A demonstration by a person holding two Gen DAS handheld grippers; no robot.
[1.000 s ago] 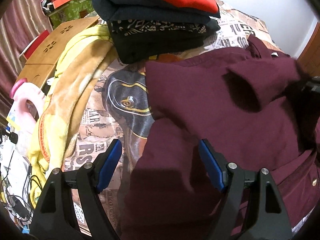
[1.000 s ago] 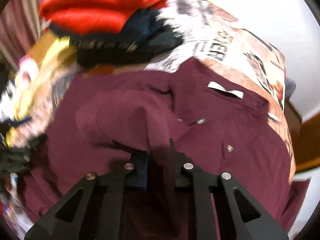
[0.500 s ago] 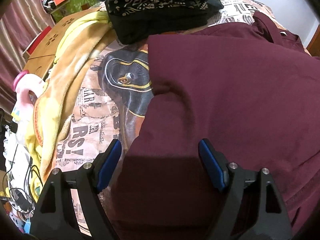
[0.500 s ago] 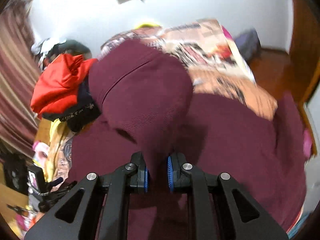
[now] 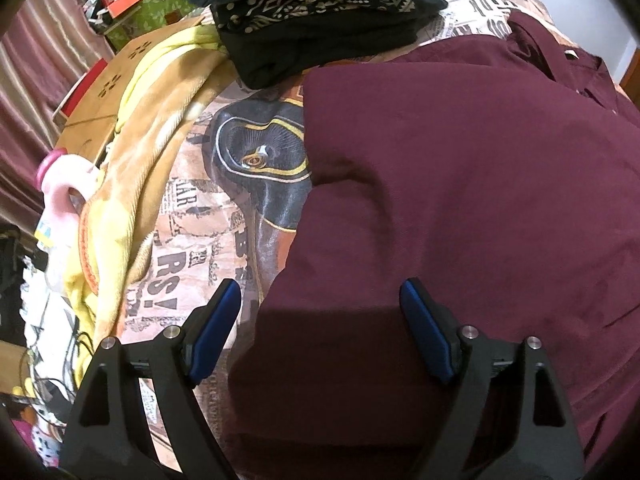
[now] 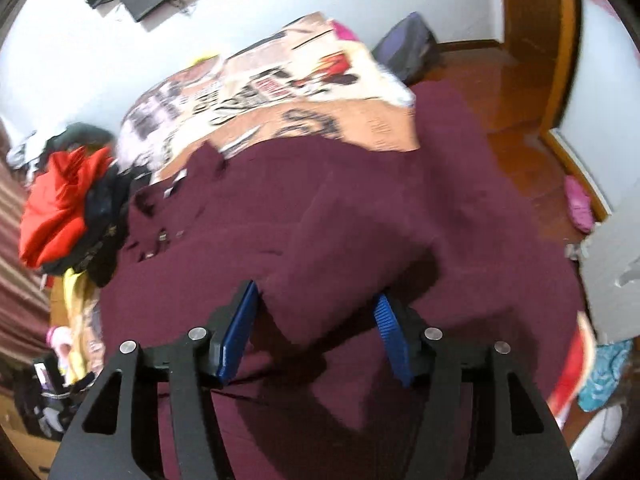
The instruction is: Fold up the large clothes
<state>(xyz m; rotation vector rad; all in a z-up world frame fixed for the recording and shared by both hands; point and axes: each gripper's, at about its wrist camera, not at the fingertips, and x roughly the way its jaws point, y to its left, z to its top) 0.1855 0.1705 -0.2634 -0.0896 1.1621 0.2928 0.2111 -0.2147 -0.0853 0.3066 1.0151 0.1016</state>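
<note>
A large maroon shirt (image 5: 460, 184) lies spread on the printed bedspread (image 5: 208, 220), its collar at the far right. My left gripper (image 5: 320, 320) is open and empty, hovering over the shirt's near left edge. In the right wrist view the shirt (image 6: 280, 208) covers the bed, with a folded-over sleeve flap (image 6: 352, 248) lying loose between the open jaws of my right gripper (image 6: 316, 320). The flap touches neither blue pad firmly.
A stack of folded clothes (image 5: 320, 12), dark with a red piece on top (image 6: 56, 208), sits at the bed's far left. A yellow blanket (image 5: 132, 160) lies along the left edge. Wooden floor (image 6: 500, 92) and a door frame lie to the right.
My right gripper, shut on the sleeve fabric and lifting it, has opened and let the flap drop onto the shirt. The left view shows the shirt now lying flatter.
</note>
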